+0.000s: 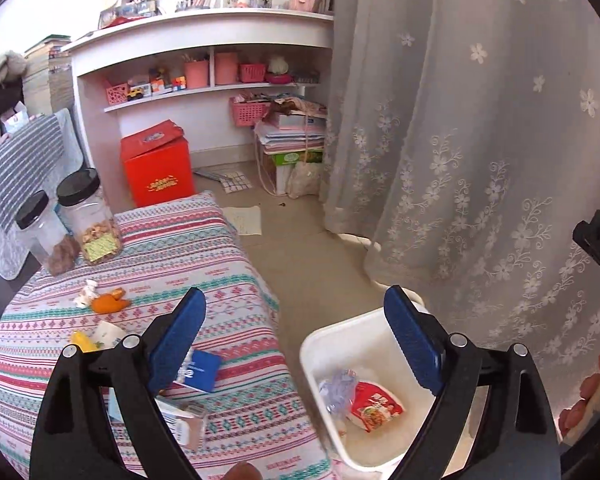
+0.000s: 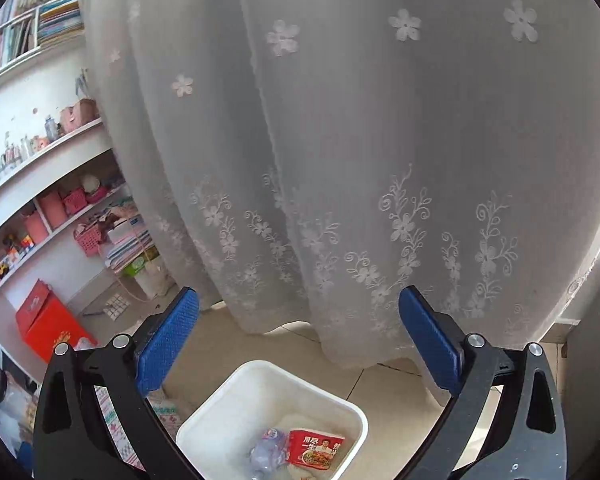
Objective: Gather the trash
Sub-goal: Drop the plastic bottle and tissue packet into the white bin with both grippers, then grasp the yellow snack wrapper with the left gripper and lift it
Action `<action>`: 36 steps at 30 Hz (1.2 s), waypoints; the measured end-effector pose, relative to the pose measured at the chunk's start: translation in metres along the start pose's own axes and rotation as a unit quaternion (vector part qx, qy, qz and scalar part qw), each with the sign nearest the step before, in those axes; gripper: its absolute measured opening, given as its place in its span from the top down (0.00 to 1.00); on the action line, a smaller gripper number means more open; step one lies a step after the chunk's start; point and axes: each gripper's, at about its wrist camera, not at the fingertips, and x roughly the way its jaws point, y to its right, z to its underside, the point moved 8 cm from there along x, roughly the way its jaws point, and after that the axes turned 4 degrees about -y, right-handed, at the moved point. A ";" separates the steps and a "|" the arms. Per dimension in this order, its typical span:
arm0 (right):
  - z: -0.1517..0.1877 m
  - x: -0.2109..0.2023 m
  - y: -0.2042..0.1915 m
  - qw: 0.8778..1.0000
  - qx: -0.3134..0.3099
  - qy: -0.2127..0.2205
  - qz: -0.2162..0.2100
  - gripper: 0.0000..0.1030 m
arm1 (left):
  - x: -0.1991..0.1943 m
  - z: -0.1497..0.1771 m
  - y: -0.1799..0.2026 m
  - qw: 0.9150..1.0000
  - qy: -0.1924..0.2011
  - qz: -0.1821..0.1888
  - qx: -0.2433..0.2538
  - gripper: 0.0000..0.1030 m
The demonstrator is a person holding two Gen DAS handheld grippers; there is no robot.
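Note:
A white trash bin [image 1: 320, 344] stands on the floor beside a table with a striped cloth [image 1: 236, 280]. It holds a red snack packet [image 1: 376, 406] and a crumpled clear wrapper [image 1: 336, 392]. The bin [image 2: 228, 404], red packet [image 2: 316, 448] and wrapper [image 2: 266, 454] also show in the right wrist view. My left gripper [image 1: 296, 340] is open and empty, above the gap between table and bin. My right gripper [image 2: 300, 340] is open and empty above the bin. On the cloth lie a blue card [image 1: 200, 372], an orange wrapper [image 1: 108, 302], a yellow scrap [image 1: 82, 342] and a small box [image 1: 184, 420].
Two black-lidded jars [image 1: 88, 220] stand at the table's far left corner. A red box [image 1: 158, 166] and white shelves [image 1: 204, 60] are behind. A flowered sheer curtain [image 1: 480, 140] hangs close on the right and fills the right wrist view [image 2: 360, 140]. A paper sheet [image 1: 246, 220] lies on the floor.

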 end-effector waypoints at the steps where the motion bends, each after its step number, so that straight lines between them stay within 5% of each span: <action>1: 0.004 -0.002 -0.010 1.000 -0.013 -0.001 -0.005 0.07 | 0.000 0.001 -0.011 1.000 -0.001 -0.008 -0.004 0.14; 13: 0.060 -0.024 -0.129 0.984 -0.157 -0.029 -0.075 0.07 | 0.005 0.026 -0.145 0.993 -0.038 -0.108 -0.007 0.13; 20: 0.094 -0.038 -0.183 0.969 -0.220 -0.038 -0.103 0.07 | 0.021 0.055 -0.208 0.989 -0.094 -0.113 -0.025 0.13; 31: 0.125 -0.039 -0.222 0.959 -0.251 -0.063 -0.119 0.07 | 0.069 0.095 -0.228 0.982 -0.176 -0.063 -0.043 0.13; 36: 0.132 -0.032 -0.228 0.957 -0.250 -0.084 -0.124 0.07 | 0.080 0.108 -0.229 0.978 -0.189 -0.086 -0.008 0.16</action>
